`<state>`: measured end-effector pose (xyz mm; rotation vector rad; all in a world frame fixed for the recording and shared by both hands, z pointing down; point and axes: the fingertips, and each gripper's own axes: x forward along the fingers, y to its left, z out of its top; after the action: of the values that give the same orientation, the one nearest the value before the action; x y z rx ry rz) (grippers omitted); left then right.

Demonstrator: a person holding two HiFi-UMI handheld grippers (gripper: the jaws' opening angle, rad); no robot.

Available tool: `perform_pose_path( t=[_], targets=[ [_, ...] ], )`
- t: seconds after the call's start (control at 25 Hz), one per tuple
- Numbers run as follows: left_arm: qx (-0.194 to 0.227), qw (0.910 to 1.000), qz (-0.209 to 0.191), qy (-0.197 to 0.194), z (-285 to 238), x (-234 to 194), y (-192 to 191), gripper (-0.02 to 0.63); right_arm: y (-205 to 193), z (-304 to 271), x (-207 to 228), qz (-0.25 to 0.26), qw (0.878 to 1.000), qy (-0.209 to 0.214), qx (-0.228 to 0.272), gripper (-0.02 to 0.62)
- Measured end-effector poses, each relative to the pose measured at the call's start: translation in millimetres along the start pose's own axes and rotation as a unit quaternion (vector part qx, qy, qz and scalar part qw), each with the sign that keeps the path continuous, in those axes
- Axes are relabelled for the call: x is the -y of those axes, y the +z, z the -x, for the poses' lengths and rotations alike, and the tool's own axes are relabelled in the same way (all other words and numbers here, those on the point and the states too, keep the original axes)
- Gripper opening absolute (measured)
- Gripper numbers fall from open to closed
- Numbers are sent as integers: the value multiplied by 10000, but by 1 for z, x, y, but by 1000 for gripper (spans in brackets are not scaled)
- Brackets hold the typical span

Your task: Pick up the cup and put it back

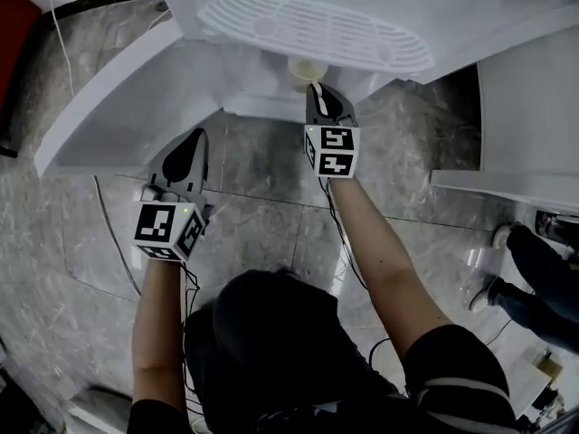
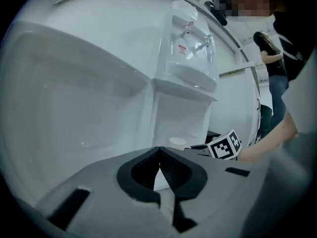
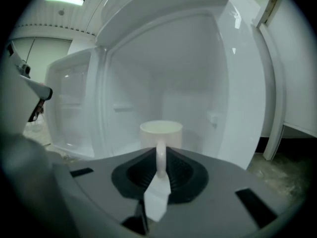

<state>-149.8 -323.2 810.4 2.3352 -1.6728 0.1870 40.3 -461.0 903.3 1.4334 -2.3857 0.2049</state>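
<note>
A white cup (image 1: 304,69) (image 3: 161,129) with a thin handle is held at the mouth of the open lower compartment (image 3: 168,83) of a white water dispenser. My right gripper (image 1: 318,90) (image 3: 161,155) is shut on the cup's handle, with the cup upright just beyond the jaw tips. Whether the cup rests on the compartment floor I cannot tell. My left gripper (image 1: 188,145) (image 2: 159,152) hangs to the left, lower and apart from the dispenser. Its jaws are shut with nothing between them. From its view the cup (image 2: 177,143) shows beside the right gripper's marker cube (image 2: 224,146).
The compartment's white door (image 1: 118,98) stands swung open to the left. A slotted drip tray (image 1: 317,30) juts out above the cup. A white wall panel (image 1: 534,116) is at the right. Another person's legs and shoes (image 1: 525,274) stand on the marble floor (image 1: 262,220); a cable (image 1: 113,233) trails at left.
</note>
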Motion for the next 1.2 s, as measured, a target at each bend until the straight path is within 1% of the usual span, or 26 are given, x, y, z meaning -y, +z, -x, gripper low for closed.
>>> perform_pose_path(
  t=[0.16, 0.36, 0.48, 0.52, 0.56, 0.6, 0.64, 0.8, 0.92, 1.04, 1.16, 1.2],
  targets=[
    [38, 10000, 28, -27, -3, -2, -7, 8, -9, -15, 2, -92, 9998, -166, -61, 46],
    [95, 9999, 28, -75, 9, -3, -12, 9, -19, -15, -1, -184, 9992, -347, -58, 48],
    [154, 9998, 70, -72, 21, -3, -12, 8, -21, -11, -1, -167, 9989, -411, -178, 49],
    [170, 9998, 105, -60, 26, -4, -10, 9, -19, -8, -3, -111, 9989, -398, -230, 108],
    [174, 9997, 149, -45, 32, -4, -8, 9, -16, -1, -4, -51, 9988, -386, -284, 209],
    [164, 9997, 191, -30, 39, -3, -5, 8, -11, 8, -6, 10, 9987, -388, -342, 245],
    [145, 9997, 213, -22, 48, -2, 1, 8, -4, 21, -8, 78, 9984, -397, -387, 244],
    [82, 9998, 190, -77, 93, 16, 49, 9, 49, 93, -26, 260, 9987, -294, -330, 233],
    [9, 9996, 233, -146, 131, 36, 94, 9, 99, 153, -39, 91, 9994, -204, -258, 227],
    [23, 9995, 224, -208, 166, 61, 152, 9, 162, 209, -47, -38, 9998, -188, -112, 205],
    [172, 9992, 184, -299, 203, 87, 215, 8, 225, 266, -57, -111, 9996, -222, 105, 157],
    [234, 9990, 151, -345, 215, 96, 236, 9, 246, 285, -60, -130, 9994, -249, 190, 126]
  ],
)
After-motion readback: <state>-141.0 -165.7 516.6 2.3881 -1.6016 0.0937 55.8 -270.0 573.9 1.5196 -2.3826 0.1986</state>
